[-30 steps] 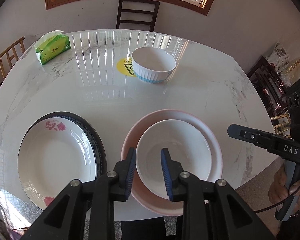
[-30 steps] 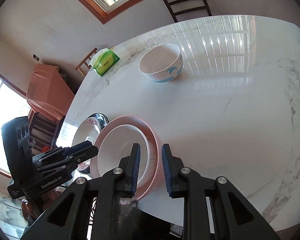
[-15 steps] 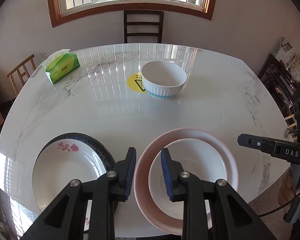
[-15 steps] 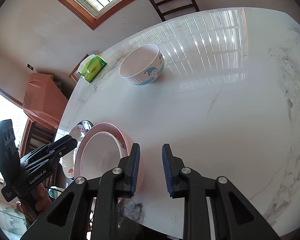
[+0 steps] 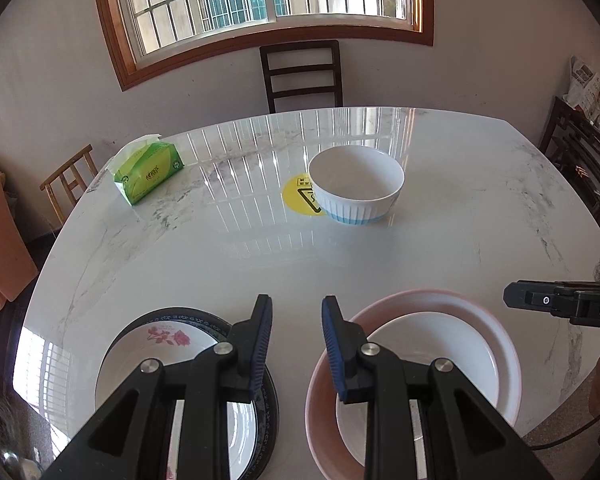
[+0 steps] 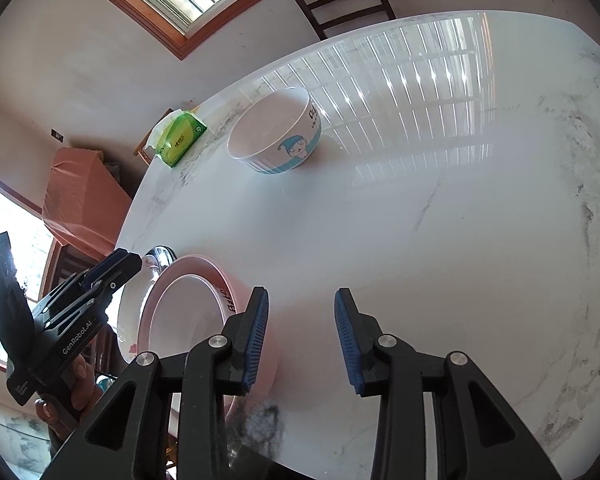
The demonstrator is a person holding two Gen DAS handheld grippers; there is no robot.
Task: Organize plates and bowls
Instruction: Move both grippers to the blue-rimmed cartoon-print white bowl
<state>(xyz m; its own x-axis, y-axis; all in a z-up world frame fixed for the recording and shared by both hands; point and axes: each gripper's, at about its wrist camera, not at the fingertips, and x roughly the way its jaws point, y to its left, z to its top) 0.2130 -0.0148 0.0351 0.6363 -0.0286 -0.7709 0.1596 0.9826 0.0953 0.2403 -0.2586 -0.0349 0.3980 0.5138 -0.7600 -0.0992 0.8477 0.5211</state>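
Observation:
My left gripper [image 5: 296,344] is open over bare table, nothing between its blue pads. Left of it a white flowered plate [image 5: 156,356] lies on a dark blue-rimmed plate [image 5: 270,412]. To its right, a white dish [image 5: 440,360] sits in a pink plate [image 5: 404,298]. A white bowl with a blue base [image 5: 356,184] stands farther back. My right gripper [image 6: 302,336] hovers beside the pink plate [image 6: 220,276]; its jaws are opening, empty, with the plate's rim just left of the left finger. From this side, the bowl [image 6: 276,132] shows a cartoon.
A green tissue pack [image 5: 148,172] lies at the far left of the marble table [image 5: 220,260]. A yellow sticker [image 5: 296,196] is beside the bowl. A dark chair [image 5: 300,76] stands behind the table, a wooden chair [image 5: 68,184] at its left. A hand [image 6: 80,384] holds the left gripper.
The left wrist view has tilted up, and its fingers now sit between the two plate stacks instead of over the pink plate. The right jaws have widened and shifted right off the pink plate's rim.

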